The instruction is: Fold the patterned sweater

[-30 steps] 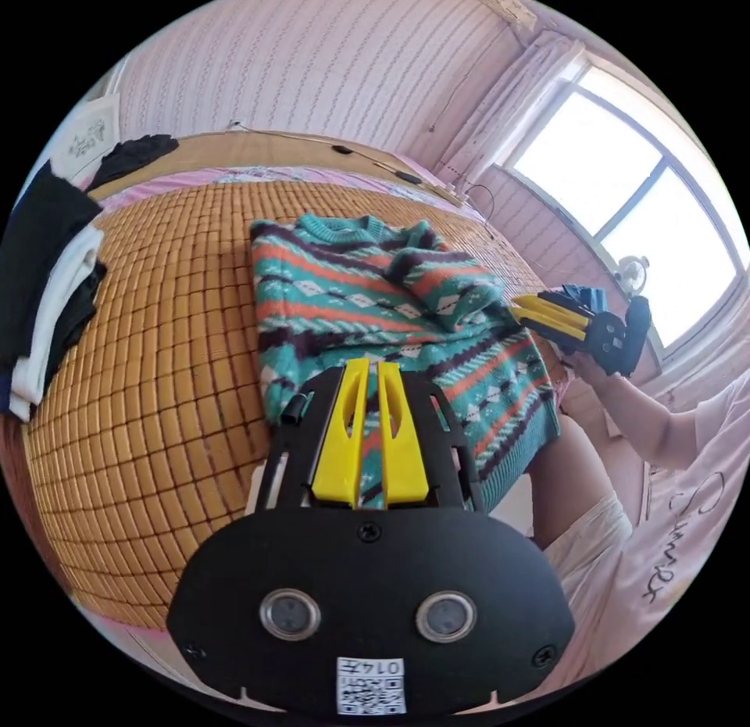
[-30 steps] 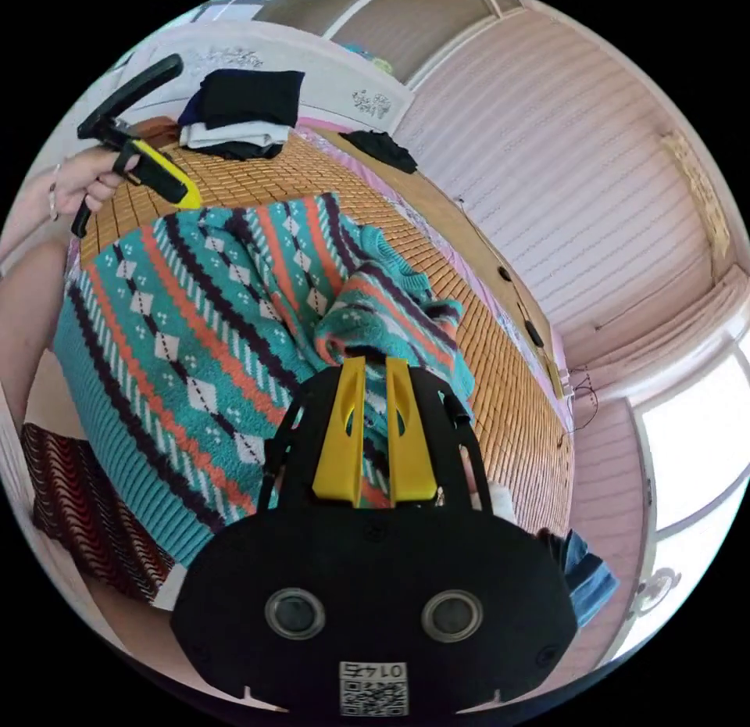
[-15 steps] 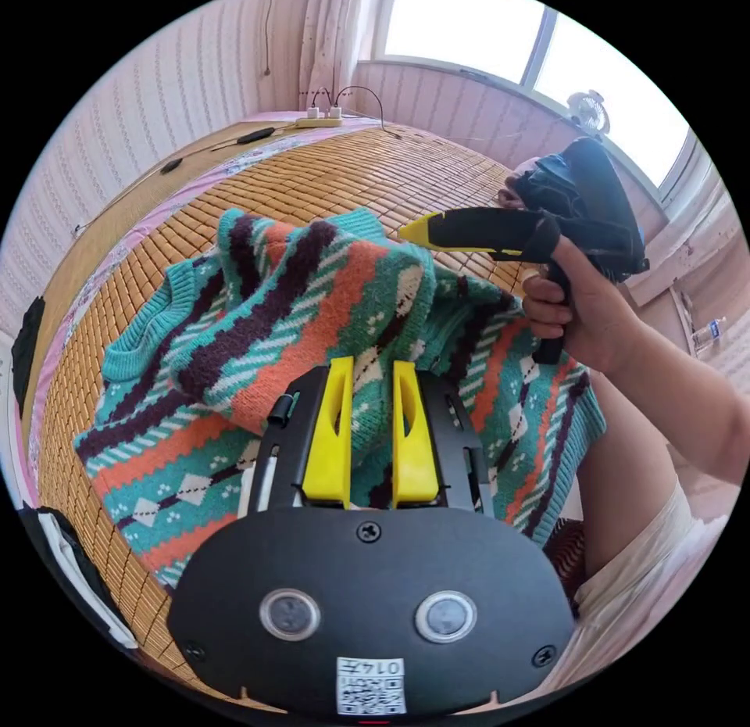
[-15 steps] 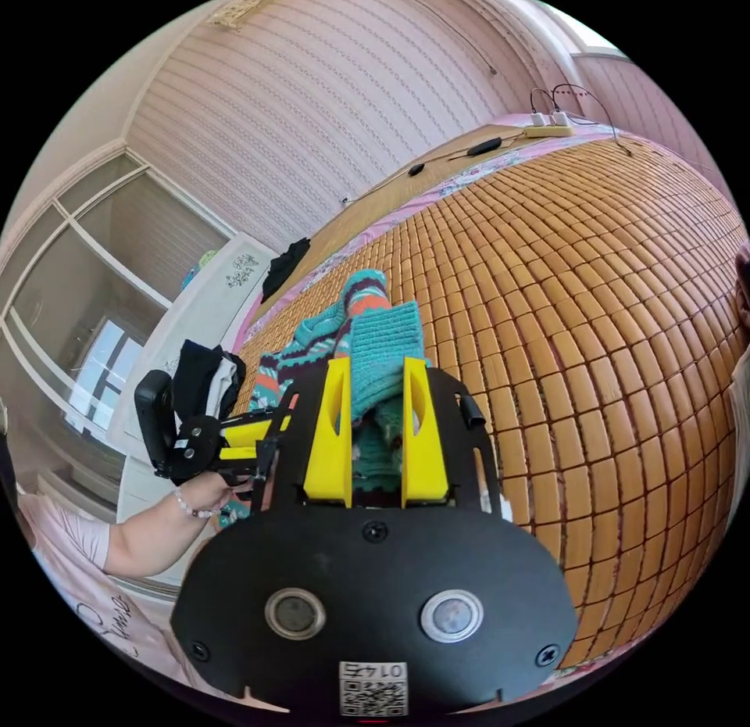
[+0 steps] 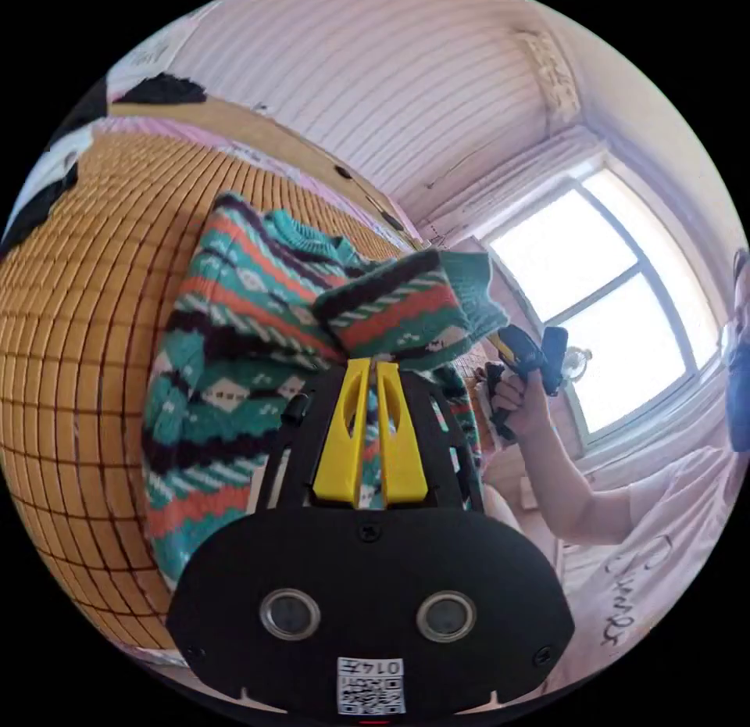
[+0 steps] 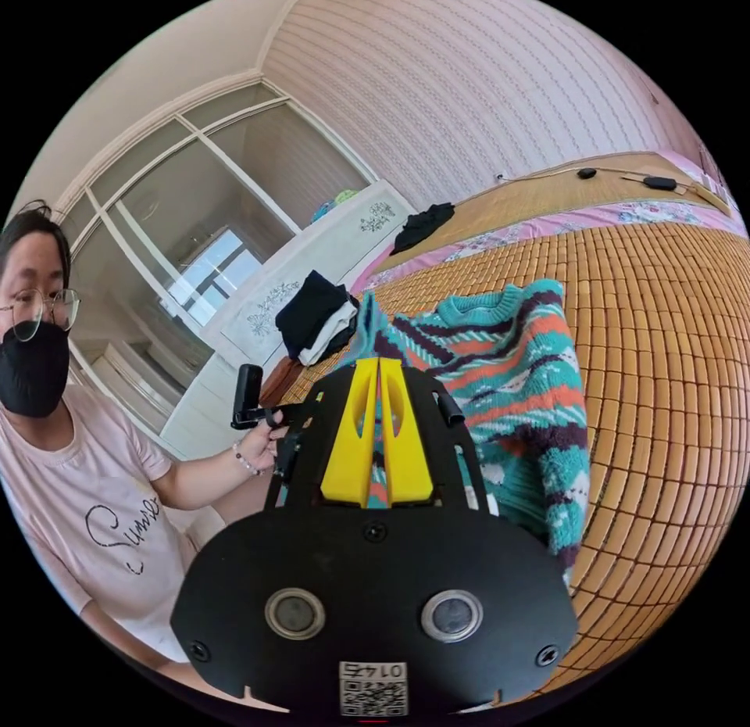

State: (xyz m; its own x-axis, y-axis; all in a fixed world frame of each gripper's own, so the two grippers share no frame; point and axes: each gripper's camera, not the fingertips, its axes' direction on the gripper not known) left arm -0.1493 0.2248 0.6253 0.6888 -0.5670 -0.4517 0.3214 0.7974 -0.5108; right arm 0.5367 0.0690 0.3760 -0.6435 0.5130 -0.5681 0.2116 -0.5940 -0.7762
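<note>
The patterned sweater (image 5: 226,313), striped in teal, orange and dark purple, lies on a bamboo mat (image 5: 70,305). One sleeve (image 5: 406,305) is lifted off the body and stretched in the air. My left gripper (image 5: 373,365) is shut on the sleeve's near part. My right gripper (image 5: 501,342), held by a hand, meets the teal cuff (image 5: 478,285). In the right gripper view my right gripper (image 6: 379,361) is shut, and a strip of teal cuff (image 6: 366,314) stands up at its tip. The sweater's body (image 6: 523,375) lies beyond it, neck away from me.
A stack of folded dark and white clothes (image 6: 316,320) sits at the mat's far corner, and a dark garment (image 6: 422,223) lies on the wooden ledge behind. Small black devices (image 6: 660,182) rest on that ledge. A person (image 6: 86,477) stands at the bed's edge. A bright window (image 5: 601,305) is beside the bed.
Both grippers have closed from open onto the sleeve. The sleeve has risen off the sweater and is stretched between them. Both cameras swung a long way.
</note>
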